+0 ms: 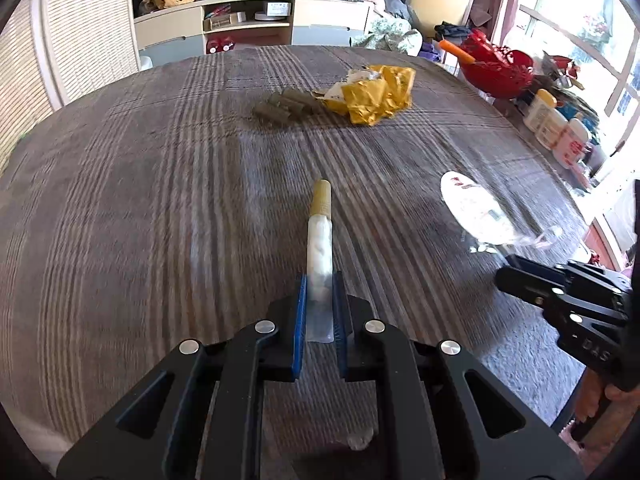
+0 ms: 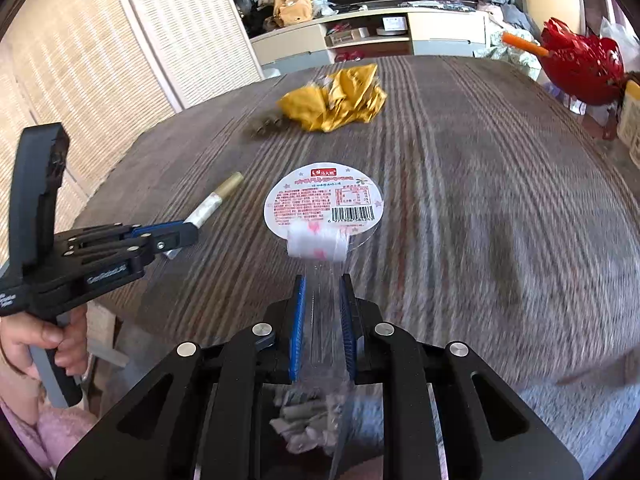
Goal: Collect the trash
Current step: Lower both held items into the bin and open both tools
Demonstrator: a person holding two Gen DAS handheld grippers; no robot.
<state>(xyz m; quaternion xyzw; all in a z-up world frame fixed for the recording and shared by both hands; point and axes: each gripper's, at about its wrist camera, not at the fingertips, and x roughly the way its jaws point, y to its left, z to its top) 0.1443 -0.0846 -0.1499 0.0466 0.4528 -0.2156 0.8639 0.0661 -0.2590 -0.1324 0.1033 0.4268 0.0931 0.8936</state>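
Note:
My left gripper (image 1: 320,284) is shut on a thin white tube (image 1: 319,240) with a tan cap, which sticks out ahead over the striped table (image 1: 160,200). My right gripper (image 2: 322,280) is shut on a clear plastic pack whose round printed lid (image 2: 324,204) hangs in front of the fingers. In the right wrist view the left gripper (image 2: 188,234) and its tube (image 2: 212,200) are at the left. A crumpled yellow wrapper (image 1: 372,96) and several brown paper rolls (image 1: 286,108) lie at the far side of the table.
A red basket (image 1: 496,68) and white bottles (image 1: 556,124) crowd the table's right edge. A wicker screen (image 2: 100,60) stands to the left and a low cabinet (image 1: 248,20) behind. Grey crumpled scraps (image 2: 308,420) show under the right gripper.

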